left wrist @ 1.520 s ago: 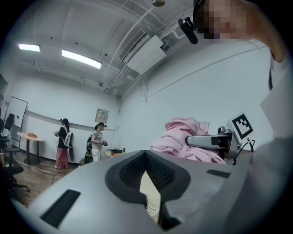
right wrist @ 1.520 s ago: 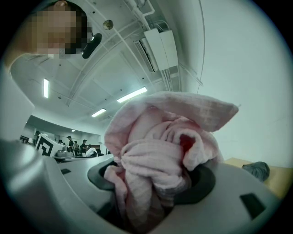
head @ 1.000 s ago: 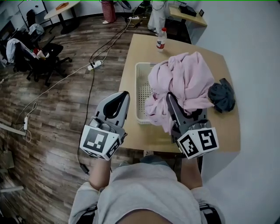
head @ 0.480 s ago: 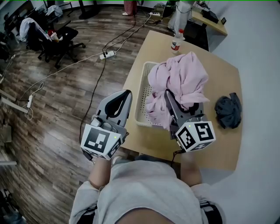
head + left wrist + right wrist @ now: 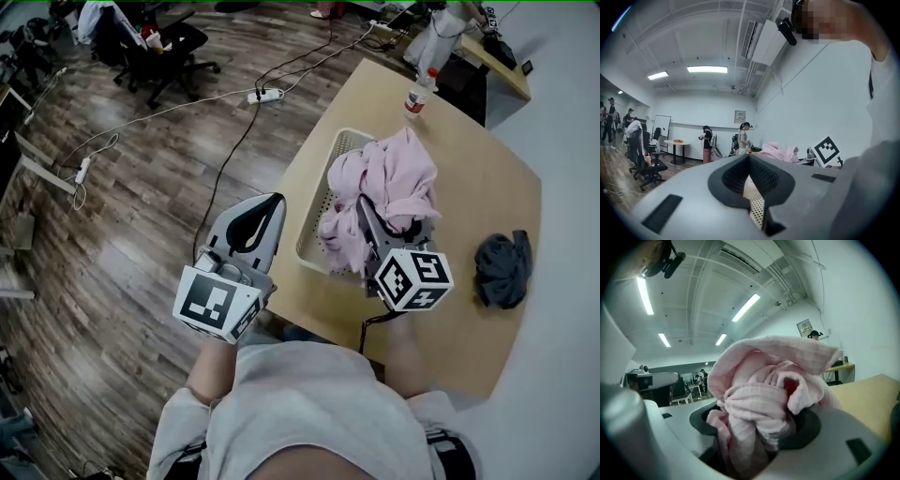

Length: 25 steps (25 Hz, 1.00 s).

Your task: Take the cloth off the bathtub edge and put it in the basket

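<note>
A bunched pink cloth [image 5: 389, 178] hangs over and into the white perforated basket [image 5: 317, 236] on the wooden table. My right gripper [image 5: 384, 220] is shut on it at the near side of the basket. In the right gripper view the pink cloth [image 5: 773, 390] fills the space between the jaws of the right gripper [image 5: 759, 430]. My left gripper [image 5: 258, 211] is held over the floor to the left of the table's edge, with its jaws together and nothing in them. In the left gripper view the left gripper [image 5: 749, 158] points level toward the basket [image 5: 757, 211].
A dark grey cloth [image 5: 503, 269] lies on the table [image 5: 469, 178] at the right. A plastic bottle [image 5: 420, 92] stands at the far edge. Cables and a power strip [image 5: 265, 94] cross the wooden floor. Office chairs [image 5: 159, 47] stand at the far left. People stand in the room's background.
My right gripper has come down with the pink cloth, which now sits lower over the basket. The left gripper has hardly moved. The head view has swung, so the table shows further right.
</note>
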Tool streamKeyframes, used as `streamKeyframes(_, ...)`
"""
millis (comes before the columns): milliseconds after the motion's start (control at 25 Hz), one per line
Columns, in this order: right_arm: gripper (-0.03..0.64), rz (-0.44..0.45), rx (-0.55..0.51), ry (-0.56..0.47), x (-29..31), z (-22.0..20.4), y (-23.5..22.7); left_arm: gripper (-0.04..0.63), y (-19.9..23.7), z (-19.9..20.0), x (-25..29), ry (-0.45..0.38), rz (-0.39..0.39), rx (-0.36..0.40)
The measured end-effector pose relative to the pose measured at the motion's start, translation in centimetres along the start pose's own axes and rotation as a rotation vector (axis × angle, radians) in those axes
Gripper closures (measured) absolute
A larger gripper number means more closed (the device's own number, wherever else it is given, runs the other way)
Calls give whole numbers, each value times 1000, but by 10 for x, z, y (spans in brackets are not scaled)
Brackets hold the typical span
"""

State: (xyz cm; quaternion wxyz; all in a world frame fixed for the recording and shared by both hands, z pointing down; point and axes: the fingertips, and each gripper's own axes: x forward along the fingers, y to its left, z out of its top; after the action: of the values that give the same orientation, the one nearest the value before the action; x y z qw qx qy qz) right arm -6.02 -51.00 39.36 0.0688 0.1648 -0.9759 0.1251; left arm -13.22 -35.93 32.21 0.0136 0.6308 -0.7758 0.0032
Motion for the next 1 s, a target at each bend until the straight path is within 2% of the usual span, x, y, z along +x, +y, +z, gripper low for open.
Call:
streamKeyframes(360,296,14,78,213,41,-67,-23,599,8,-15,4,47,69,-13)
streamKeyframes(600,296,-13,57,379,55,-118,-33,598,15,-29,3,89,101,-24)
streamKeyframes(1000,291,-36,144,509,69,-151,-48,598,25,-39,3,121,130,-38)
